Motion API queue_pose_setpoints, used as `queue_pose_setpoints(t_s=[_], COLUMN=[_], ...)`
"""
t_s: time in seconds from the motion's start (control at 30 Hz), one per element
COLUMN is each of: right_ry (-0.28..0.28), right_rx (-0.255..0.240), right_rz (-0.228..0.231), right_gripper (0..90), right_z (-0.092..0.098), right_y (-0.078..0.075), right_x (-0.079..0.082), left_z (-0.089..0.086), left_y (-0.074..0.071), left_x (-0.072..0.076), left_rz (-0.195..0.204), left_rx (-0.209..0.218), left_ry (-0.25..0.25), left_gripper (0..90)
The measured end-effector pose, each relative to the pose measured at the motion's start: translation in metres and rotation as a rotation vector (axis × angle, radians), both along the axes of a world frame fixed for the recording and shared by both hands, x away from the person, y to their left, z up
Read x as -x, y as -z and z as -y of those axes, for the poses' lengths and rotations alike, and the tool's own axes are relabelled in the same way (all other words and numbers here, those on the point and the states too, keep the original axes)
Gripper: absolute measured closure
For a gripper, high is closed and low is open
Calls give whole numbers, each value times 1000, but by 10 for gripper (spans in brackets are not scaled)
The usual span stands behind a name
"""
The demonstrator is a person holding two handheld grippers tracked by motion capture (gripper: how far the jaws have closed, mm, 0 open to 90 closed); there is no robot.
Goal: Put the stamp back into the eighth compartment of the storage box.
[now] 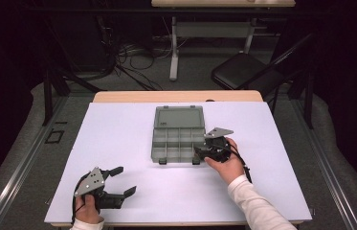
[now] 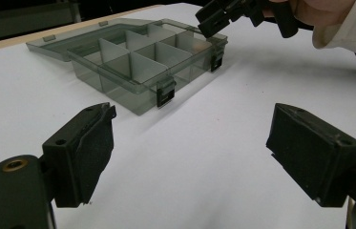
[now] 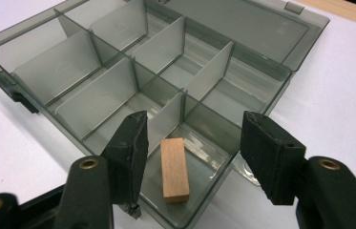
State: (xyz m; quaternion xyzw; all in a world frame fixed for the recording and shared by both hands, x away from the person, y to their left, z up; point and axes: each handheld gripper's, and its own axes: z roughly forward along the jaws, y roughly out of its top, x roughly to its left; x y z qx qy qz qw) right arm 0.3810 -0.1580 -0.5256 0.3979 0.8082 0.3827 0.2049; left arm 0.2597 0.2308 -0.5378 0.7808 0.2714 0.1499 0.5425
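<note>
In the box's (image 3: 261,43) near corner cell lies a block (image 3: 174,170) — right gripper (image 3: 192,157) jaws apart, clear of it; left gripper (image 2: 190,157) wide open.

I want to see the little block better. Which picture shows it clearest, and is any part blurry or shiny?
The right gripper view shows the wooden block sharpest, inside the plastic box, whose bottom gleams beside it. In the high view the box is small and the room behind is dark. The left gripper view has soft shadows under the box.

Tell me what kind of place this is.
Probably a lab recording bench: a white-topped work table against dark curtains, tangled black floor cables, a black folding chair, and a second pale-legged table behind.
</note>
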Motion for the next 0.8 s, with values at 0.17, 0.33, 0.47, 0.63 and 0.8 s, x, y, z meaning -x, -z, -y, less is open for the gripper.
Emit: queue_pose_setpoints(t_s=[0.17,0.33,0.47,0.63,0.8], right_ry=[8,15,15,30,29], right_rx=[-22,-70,-91,-124,-138], right_rz=[-10,-44,-43,-47,-33], right_gripper=[412,393,371,320,287], right_z=[1,4,6,12,15], right_y=[0,-1,-1,-5,-8], right_x=[0,-2,-2,-3,-2], left_z=[1,1,1,2,1], left_y=[0,0,0,1,2], left_x=[-1,-1,-3,-4,-5], left_rz=[-3,-4,-9,-11,-17], left_rx=[-2,-1,0,2,10], left_ry=[2,2,6,5,4], left_gripper=[161,161,160,160,161])
